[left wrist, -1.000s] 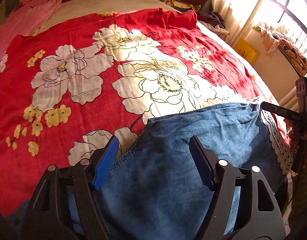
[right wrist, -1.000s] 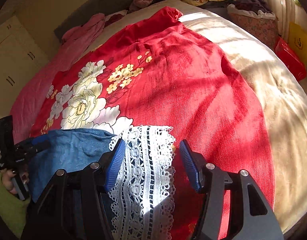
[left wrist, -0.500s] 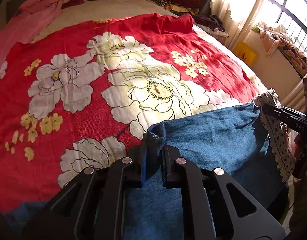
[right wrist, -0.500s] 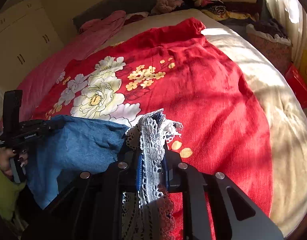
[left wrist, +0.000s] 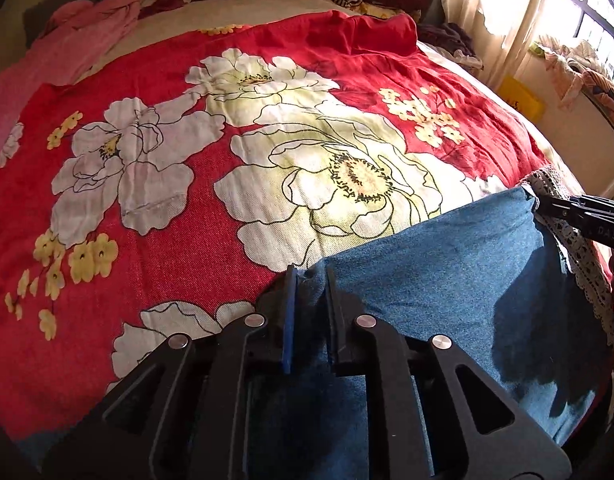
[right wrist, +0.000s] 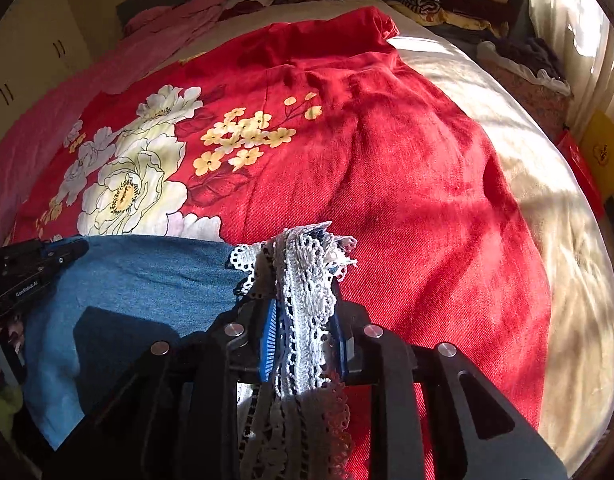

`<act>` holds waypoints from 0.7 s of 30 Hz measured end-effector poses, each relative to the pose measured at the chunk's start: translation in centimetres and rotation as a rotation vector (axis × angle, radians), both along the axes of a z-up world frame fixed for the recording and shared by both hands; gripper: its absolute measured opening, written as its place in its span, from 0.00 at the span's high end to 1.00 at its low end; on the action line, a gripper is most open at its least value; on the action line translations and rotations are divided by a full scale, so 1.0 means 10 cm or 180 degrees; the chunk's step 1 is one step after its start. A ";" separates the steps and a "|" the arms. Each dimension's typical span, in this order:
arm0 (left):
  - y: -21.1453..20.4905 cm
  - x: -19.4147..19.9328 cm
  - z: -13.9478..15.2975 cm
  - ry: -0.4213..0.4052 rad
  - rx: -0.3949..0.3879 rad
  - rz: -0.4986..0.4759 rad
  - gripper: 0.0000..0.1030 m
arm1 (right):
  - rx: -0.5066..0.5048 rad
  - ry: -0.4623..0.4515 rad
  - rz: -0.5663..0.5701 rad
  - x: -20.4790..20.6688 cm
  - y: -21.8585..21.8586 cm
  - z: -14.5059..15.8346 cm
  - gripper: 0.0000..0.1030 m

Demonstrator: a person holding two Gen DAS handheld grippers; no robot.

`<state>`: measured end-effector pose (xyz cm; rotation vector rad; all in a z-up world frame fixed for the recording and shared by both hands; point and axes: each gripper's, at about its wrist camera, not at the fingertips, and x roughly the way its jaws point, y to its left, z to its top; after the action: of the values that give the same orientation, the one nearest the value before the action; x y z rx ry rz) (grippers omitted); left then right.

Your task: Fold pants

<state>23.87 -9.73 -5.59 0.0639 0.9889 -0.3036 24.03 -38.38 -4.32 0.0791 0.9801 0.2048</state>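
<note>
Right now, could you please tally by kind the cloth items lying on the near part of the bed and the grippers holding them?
Blue denim pants with white lace trim: 1
Red bedspread with white and yellow flowers: 1
Black two-finger grippers, left gripper and right gripper, both clamped on the pants: 2
Total: 4

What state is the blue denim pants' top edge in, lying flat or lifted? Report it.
Lifted: the blue denim pants have their top edge pinched at both corners, stretched between them above the red floral bedspread.
</note>
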 end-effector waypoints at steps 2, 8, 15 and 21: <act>0.09 -0.05 0.10 -0.0023 -0.0032 0.0095 0.74 | 0.0146 -0.0140 -0.0073 -0.13 -0.11 0.17 0.63; 0.41 -0.44 0.44 -0.0194 -0.0227 0.0227 0.45 | 0.0365 -0.0474 -0.0047 -0.86 -0.34 0.59 0.53; 0.75 -1.14 0.54 -0.0287 -0.0337 0.0310 0.40 | 0.0806 -0.0290 -0.0178 -1.55 -0.53 0.37 0.53; 0.85 -1.59 0.27 -0.0117 -0.0062 0.0269 0.38 | 0.0775 -0.0017 -0.0250 -1.55 -0.47 0.06 0.53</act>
<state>7.94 -1.22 -2.90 0.0099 0.9493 -0.2339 8.49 -43.12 -3.72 0.3392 0.9415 0.2512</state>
